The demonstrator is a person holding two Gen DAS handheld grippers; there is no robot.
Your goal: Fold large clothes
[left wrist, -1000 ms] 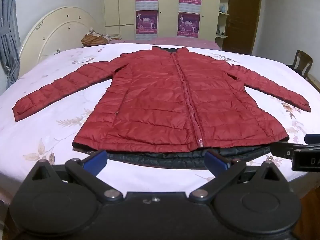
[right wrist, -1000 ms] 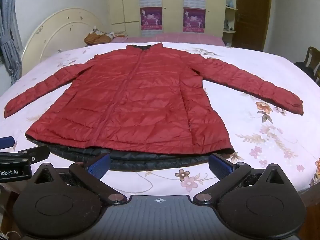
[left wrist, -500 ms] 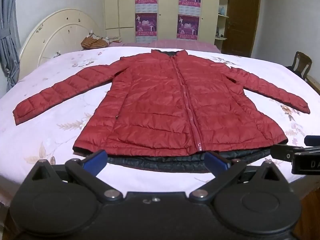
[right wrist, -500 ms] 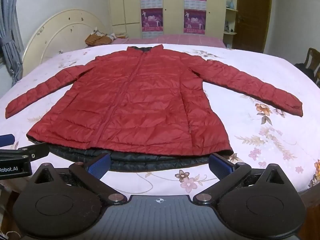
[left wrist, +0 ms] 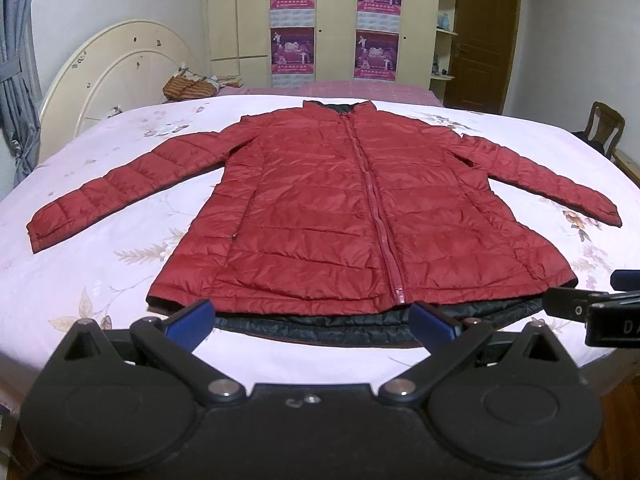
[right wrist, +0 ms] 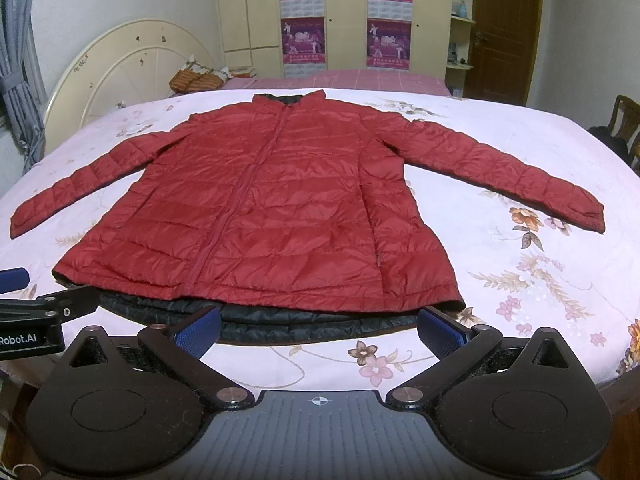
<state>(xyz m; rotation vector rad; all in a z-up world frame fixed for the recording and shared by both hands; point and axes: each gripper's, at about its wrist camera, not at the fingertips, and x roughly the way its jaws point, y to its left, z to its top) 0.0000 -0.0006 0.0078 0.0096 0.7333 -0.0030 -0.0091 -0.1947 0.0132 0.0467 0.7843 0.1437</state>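
Pink floral bedding covered the bed (left wrist: 100, 264) (right wrist: 540, 288), with a cream headboard (left wrist: 108, 80) to the left and a wardrobe carrying posters (left wrist: 294, 20) against the far wall beside a brown door (right wrist: 506, 28). Spread flat across the bed lay a red puffer jacket (left wrist: 332, 216) (right wrist: 280, 208), zipped up, collar toward the wardrobe and both sleeves stretched out to the sides, its black lining showing along the near hem. At the near edge of the bed, just short of that hem, the left gripper (left wrist: 310, 316) hung with its blue-padded jaws spread wide and nothing between them. Beside it the right gripper (right wrist: 318, 326) was likewise spread wide and empty, short of the hem. A wooden chair (left wrist: 606, 124) stood at the far right.
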